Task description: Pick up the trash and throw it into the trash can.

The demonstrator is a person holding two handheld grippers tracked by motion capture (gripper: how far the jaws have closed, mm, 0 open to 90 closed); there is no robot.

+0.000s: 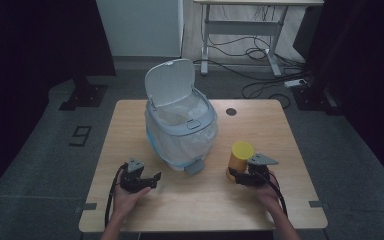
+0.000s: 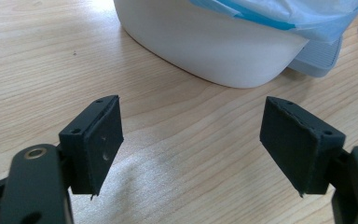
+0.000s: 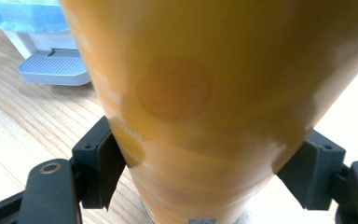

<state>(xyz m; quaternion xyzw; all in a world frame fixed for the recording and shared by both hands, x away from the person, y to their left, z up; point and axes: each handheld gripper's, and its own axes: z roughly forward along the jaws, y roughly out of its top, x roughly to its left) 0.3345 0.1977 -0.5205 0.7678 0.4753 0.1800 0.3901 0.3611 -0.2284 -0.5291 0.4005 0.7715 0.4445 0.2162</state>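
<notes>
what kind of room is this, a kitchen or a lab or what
Most likely a lab or test space, not a kitchen: a lone wooden table on grey floor, dark curtains at the sides, and a desk frame behind with loose cables and a power strip on the floor.

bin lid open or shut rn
Open. In the high view the bin's lid stands tilted up at the back of the bin, and the bag-lined inside shows below it.

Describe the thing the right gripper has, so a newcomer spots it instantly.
Start at the white pedal bin with its lid up, mid-table. Just to its right, near the front edge, stands a yellow-orange canister, upright, with the right gripper closed on its base. It is the one yellow thing on the wooden table.
</notes>
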